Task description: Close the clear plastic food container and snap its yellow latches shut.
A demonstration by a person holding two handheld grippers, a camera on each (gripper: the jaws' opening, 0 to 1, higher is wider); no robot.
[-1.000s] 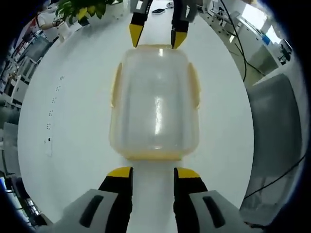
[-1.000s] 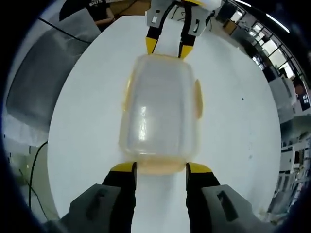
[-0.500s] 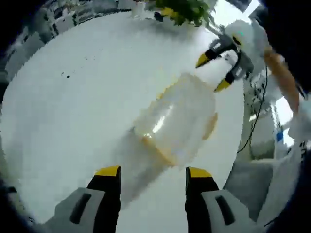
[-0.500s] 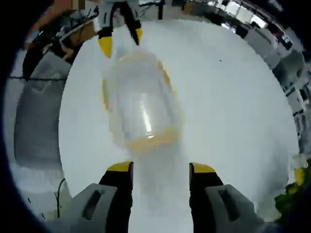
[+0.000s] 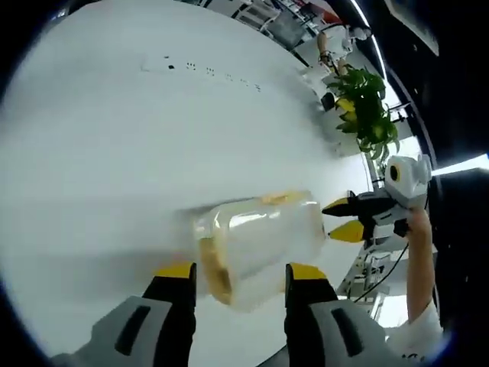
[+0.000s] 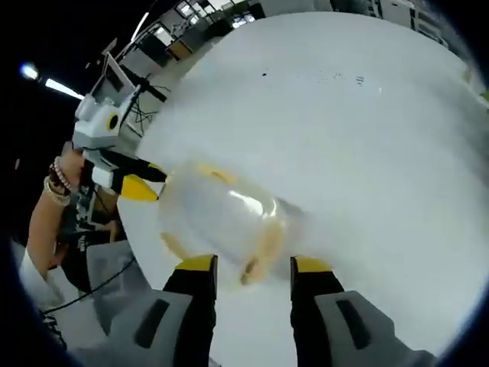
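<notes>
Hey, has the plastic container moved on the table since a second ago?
Cannot tell: the camera swung. In the left gripper view the container still points toward the plant, table dots on the same side.

Container [image 5: 263, 245] clear, w/ yellow latches [image 5: 215, 267] along its rim; in right gripper view same box [image 6: 218, 222] looks milky w/ yellow trim. Table [image 5: 114, 138] white, w/ a row of small dark dots [image 5: 206, 70] near its far edge. Left gripper [image 5: 238, 273]: yellow tips, black fingers, grey body. Right gripper [image 6: 246, 265]: same yellow/black/grey. Plant [image 5: 365, 107] past table's edge green w/ some yellowish leaves. Hand [image 6: 65, 172] wears a beaded bracelet [image 6: 55, 183].
</notes>
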